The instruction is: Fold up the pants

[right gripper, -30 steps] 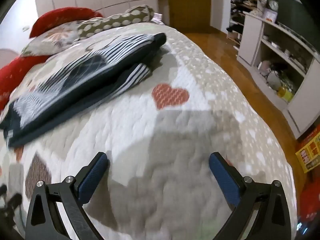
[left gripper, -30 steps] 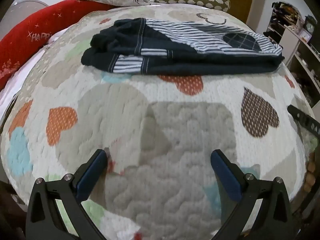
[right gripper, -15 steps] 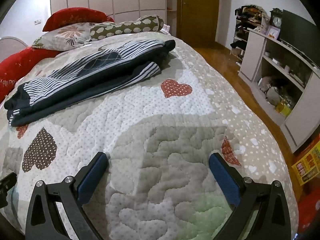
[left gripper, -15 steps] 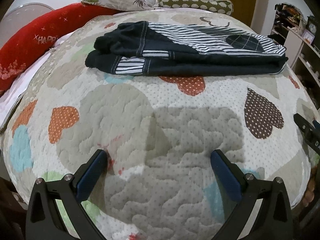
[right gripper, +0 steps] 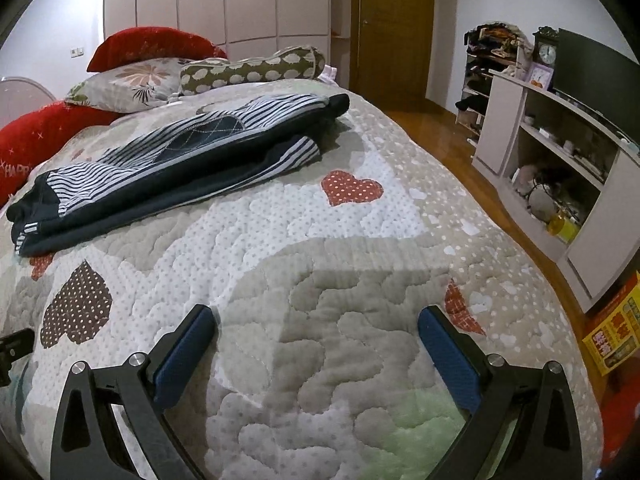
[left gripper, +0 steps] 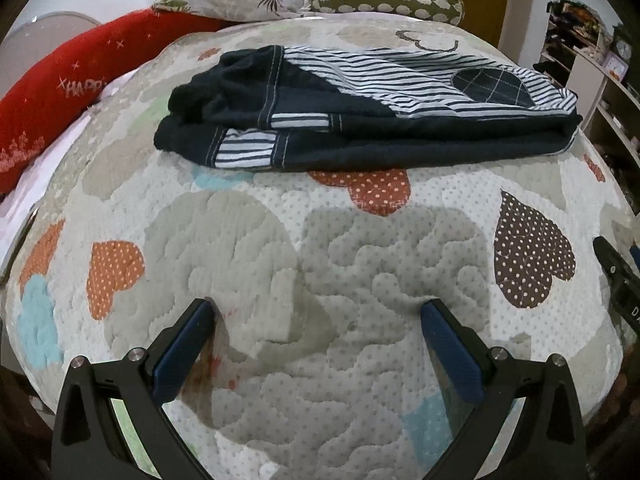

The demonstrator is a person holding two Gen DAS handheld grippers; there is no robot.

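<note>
Presently both my left claw (left gripper: 316, 320) and right claw (right gripper: 316, 326) hang spread wide and empty over the quilted bed (left gripper: 380, 300), well short of the pants (left gripper: 360, 120). These lie folded lengthwise farther up the bed. I judge them soft, light and limp; their layers may slide, so I would pinch all layers at the hemmed cuff end (left gripper: 240, 148).

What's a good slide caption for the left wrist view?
Open left gripper faces folded navy striped pants on a heart-patterned quilt.
</note>
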